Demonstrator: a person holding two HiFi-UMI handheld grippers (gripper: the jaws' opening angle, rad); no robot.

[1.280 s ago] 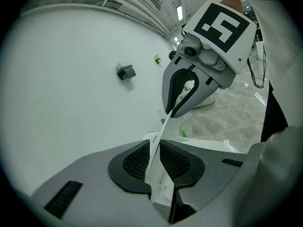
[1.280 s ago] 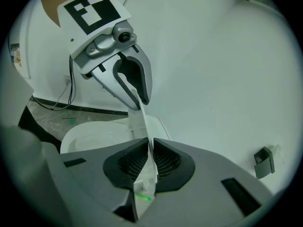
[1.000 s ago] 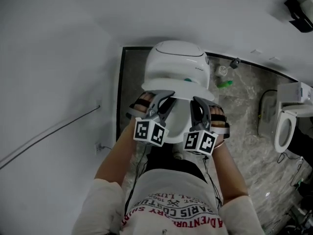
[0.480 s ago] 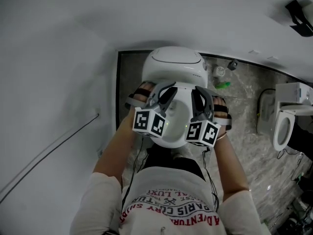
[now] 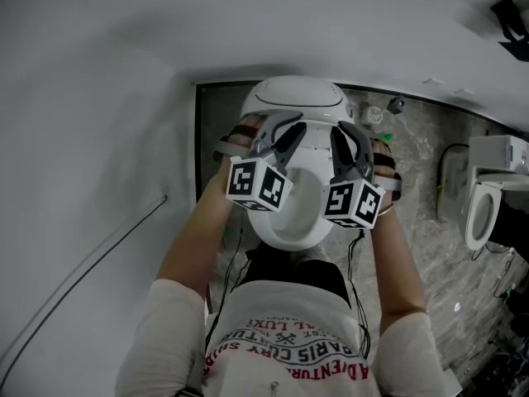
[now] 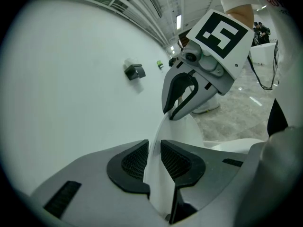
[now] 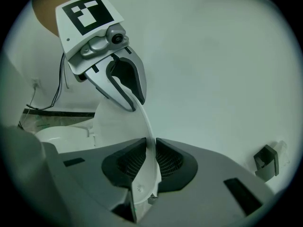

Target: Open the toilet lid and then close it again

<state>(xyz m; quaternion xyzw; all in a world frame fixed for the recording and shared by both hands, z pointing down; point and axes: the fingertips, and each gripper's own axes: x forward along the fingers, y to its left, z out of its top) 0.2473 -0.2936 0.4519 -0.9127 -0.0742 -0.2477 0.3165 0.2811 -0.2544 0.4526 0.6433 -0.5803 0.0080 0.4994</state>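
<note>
While the bare white wall [image 5: 99, 98] fills the left, the left claw [image 6: 152, 157] pinches the front rim of the toilet lid [image 6: 156, 138]. Its jaws have just eased a little wider, with the thin rim between the pads and both pads on it. The lid stands raised steeply over the bowl [image 5: 289, 222], tipped back toward the tank. To its right, the right claw [image 7: 152, 162] is pressed onto the same rim, near the left one. The lid looks like thin, hard plastic: probably light and stiff, but smooth enough to slide out of a loosened pinch. As it is hinged at the back, it would likely swing down under its own weight, so the front rim, gripped either side of centre, seems the best place to guide it. Another toilet [image 5: 483, 213] stands well apart at the far right
</note>
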